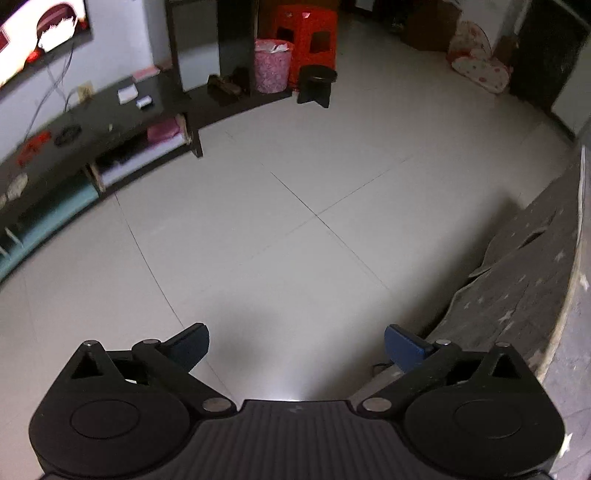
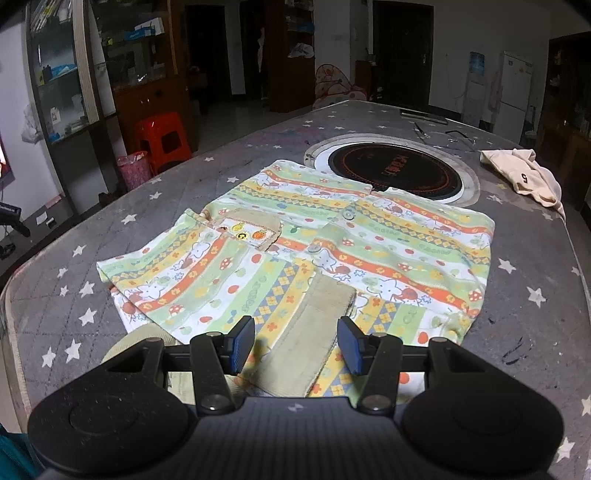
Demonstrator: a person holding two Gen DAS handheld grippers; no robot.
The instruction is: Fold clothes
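Item: striped pastel printed cotton shirt (image 2: 303, 254), below the round black hob (image 2: 395, 168); we judge it light and limp, best pinched at its beige ribbed cuff (image 2: 310, 332). Right gripper (image 2: 297, 345) parted and empty above that cuff; left gripper (image 1: 295, 347) wide, empty.

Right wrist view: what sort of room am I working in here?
Most likely a home living and dining room: a star-print covered table with a built-in cooktop, a fridge behind, and a TV above a low cabinet.

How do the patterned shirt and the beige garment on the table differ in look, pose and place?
The patterned shirt is striped in green, orange and yellow; the beige garment is plain with one small dark mark. The shirt lies spread flat mid-table, below the round cooktop; the beige garment sits crumpled near the far right edge. Both rest on the starred table cover.
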